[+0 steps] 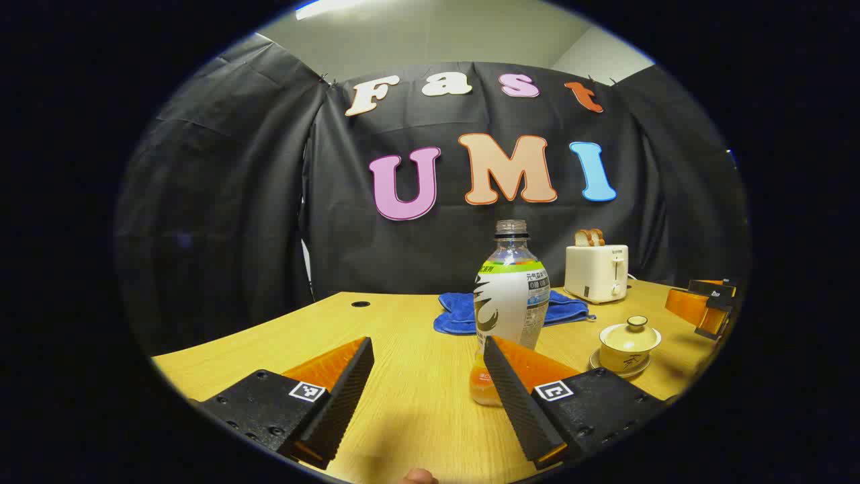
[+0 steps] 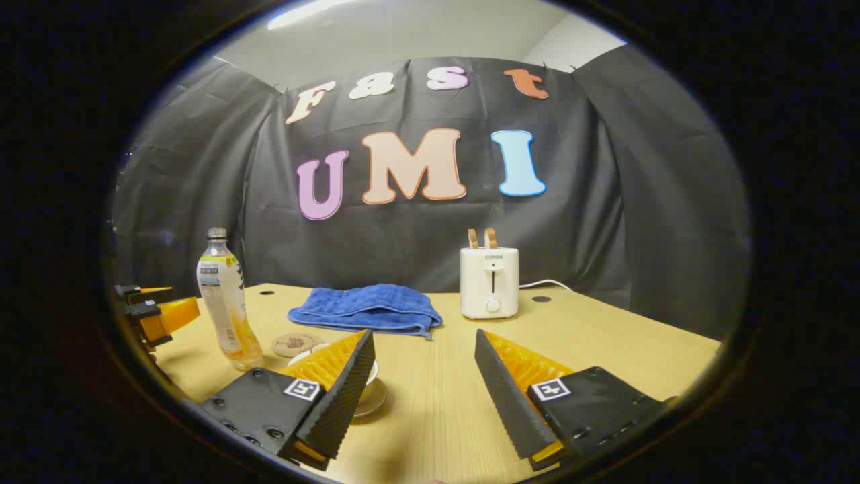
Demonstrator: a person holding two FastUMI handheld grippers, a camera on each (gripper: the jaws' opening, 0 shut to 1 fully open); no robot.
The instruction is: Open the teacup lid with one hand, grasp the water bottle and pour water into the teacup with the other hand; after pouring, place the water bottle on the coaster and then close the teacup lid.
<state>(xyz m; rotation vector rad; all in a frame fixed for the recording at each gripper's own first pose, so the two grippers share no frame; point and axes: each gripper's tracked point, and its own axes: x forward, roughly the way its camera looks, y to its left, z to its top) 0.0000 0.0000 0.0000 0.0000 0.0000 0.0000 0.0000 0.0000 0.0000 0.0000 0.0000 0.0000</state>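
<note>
Cream lidded ceramic teacup (image 1: 629, 345) is sitting on its saucer, right of the uncapped clear plastic water bottle (image 1: 510, 296) on the wooden table (image 1: 403, 336). Left gripper (image 1: 428, 366) and right gripper (image 2: 424, 359) are hovering, jaws spread, gripping nothing.

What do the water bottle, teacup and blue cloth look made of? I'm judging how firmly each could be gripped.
Water bottle: likely clear thin plastic, glossy, with a printed wrap label; liquid shows through at the base. Teacup: apparently glazed ceramic, cream with a smooth sheen, lid on, on a saucer. Blue cloth: soft, matte, terry-like fabric, lying in rumpled folds.
</note>
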